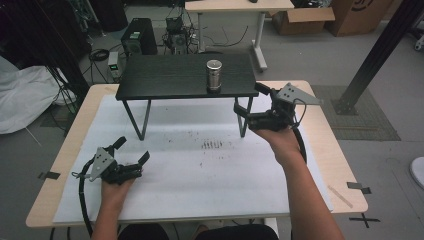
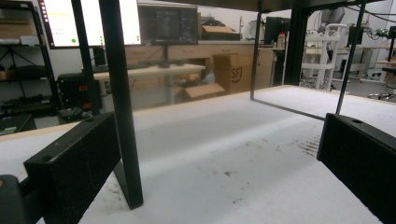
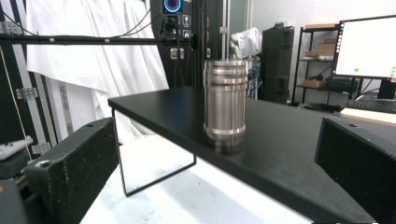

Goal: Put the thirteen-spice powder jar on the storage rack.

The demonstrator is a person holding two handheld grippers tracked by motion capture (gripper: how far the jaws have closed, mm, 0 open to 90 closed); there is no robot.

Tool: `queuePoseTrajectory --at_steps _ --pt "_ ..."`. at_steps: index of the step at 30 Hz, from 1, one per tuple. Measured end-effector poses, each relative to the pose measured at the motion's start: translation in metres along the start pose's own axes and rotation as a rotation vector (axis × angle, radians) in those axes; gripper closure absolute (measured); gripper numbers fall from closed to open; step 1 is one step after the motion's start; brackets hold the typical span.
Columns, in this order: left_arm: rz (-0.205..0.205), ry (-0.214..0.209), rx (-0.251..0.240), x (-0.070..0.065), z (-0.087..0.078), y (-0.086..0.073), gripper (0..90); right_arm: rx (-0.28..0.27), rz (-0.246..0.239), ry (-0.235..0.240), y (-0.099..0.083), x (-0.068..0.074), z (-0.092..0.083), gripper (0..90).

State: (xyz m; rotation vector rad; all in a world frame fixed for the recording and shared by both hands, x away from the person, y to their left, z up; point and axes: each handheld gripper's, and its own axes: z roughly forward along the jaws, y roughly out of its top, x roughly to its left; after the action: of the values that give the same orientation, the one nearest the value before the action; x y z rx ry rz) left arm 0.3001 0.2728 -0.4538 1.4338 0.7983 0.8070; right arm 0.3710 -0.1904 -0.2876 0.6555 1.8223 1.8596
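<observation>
While wide apart, right claw raised toward cylinder.

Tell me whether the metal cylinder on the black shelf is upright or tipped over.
Upright. The metal cylinder stands on its flat base on the black shelf, its sides vertical in the right gripper view, its round top facing up in the high view.

The shelf top lies bare around the cup; beneath, only thin legs break the white mat.

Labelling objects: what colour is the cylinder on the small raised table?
Silver metal cylinder, clearest in the right gripper view.
</observation>
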Motion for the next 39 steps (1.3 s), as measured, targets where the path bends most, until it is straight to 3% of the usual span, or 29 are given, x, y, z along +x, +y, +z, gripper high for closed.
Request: queuePoseTrajectory --at_steps 26,39 --pt "-0.002 0.001 -0.005 0.000 0.000 0.000 0.2 0.045 -0.023 0.011 -0.070 0.019 -0.012 0.1" --pt "-0.002 0.001 -0.005 0.000 0.000 0.000 0.2 0.072 0.014 -0.021 -0.114 0.020 -0.017 0.0"
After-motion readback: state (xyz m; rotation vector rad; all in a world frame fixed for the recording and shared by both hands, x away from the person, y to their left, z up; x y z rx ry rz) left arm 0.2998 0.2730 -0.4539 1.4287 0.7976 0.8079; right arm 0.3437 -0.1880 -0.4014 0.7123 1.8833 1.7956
